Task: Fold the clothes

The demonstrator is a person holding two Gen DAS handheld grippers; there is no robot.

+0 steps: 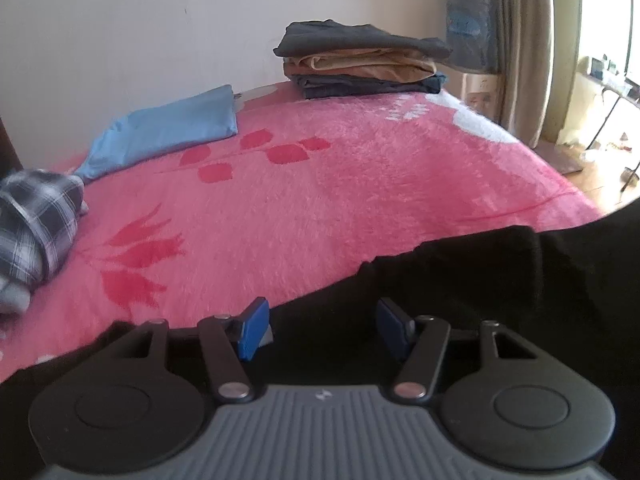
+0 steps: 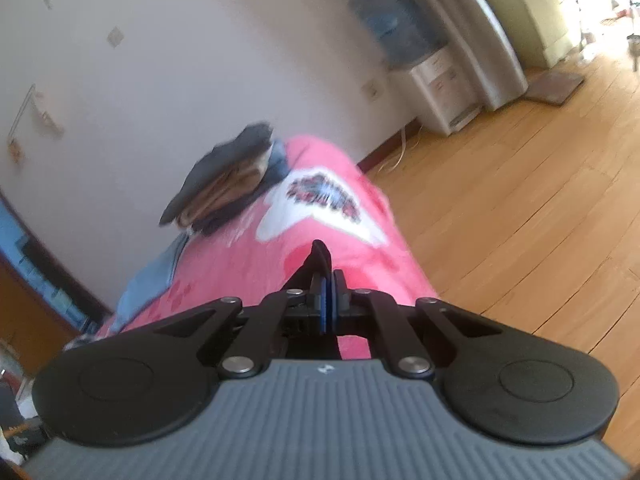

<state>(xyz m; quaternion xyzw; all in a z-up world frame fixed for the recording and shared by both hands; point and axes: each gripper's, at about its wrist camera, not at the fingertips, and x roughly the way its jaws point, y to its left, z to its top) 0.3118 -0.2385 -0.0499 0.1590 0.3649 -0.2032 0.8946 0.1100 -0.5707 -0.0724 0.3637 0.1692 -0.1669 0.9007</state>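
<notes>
A black garment (image 1: 460,280) lies over the near edge of the pink blanket (image 1: 320,200), spreading under and to the right of my left gripper (image 1: 324,330). That gripper is open, its blue pads (image 1: 254,332) well apart just above the black cloth. In the right wrist view my right gripper (image 2: 330,304) is shut, and a small peak of black fabric (image 2: 318,260) sticks up from between its pads. Behind it the pink blanket (image 2: 280,264) runs away toward the wall.
A stack of folded clothes (image 1: 360,60) sits at the bed's far edge by the wall. A blue garment (image 1: 160,136) and a crumpled plaid shirt (image 1: 36,232) lie at the left. Right of the bed are wooden floor (image 2: 520,200), a water dispenser (image 2: 432,80) and curtains (image 1: 516,40).
</notes>
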